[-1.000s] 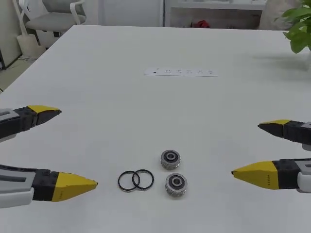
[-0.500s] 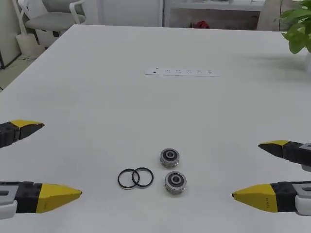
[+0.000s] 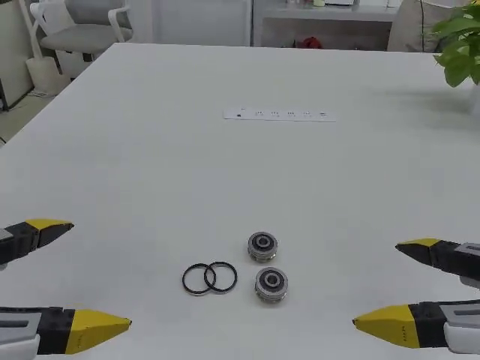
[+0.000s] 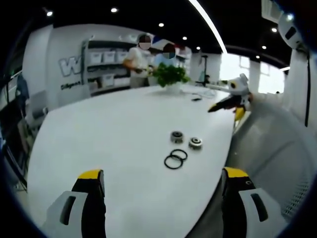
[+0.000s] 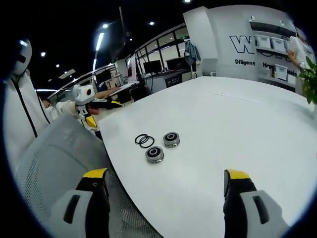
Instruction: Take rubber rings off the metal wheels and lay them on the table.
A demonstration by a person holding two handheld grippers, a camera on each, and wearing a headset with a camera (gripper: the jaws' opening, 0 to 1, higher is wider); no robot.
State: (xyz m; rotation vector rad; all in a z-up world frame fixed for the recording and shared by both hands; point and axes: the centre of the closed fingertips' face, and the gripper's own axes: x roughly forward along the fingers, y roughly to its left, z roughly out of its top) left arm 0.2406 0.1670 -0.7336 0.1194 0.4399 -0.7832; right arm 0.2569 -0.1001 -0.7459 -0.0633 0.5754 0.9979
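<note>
Two metal wheels (image 3: pixel 262 246) (image 3: pixel 271 285) lie flat on the white table (image 3: pixel 225 165), one just behind the other. Left of them, two thin black rubber rings (image 3: pixel 197 279) (image 3: pixel 221 277) lie overlapping on the tabletop. My left gripper (image 3: pixel 101 274) is open at the near left, well apart from the rings. Open too, my right gripper (image 3: pixel 376 285) hovers at the near right, clear of the wheels. The left gripper view has the wheels (image 4: pixel 177 137) (image 4: pixel 195 143) and rings (image 4: pixel 174 158) ahead of its wide jaws. Wheels (image 5: pixel 172 139) (image 5: pixel 154 154) and rings (image 5: pixel 144 141) also lie ahead in the right gripper view.
A flat white socket strip (image 3: pixel 279 113) is set in the table's middle, farther back. A green plant (image 3: pixel 457 45) stands at the far right corner. An office chair (image 3: pixel 75 30) is beyond the far left edge. People stand behind the plant (image 4: pixel 168 74).
Both grippers have drawn back toward the near edge of the table, still open. Wheels and rings have not moved.
</note>
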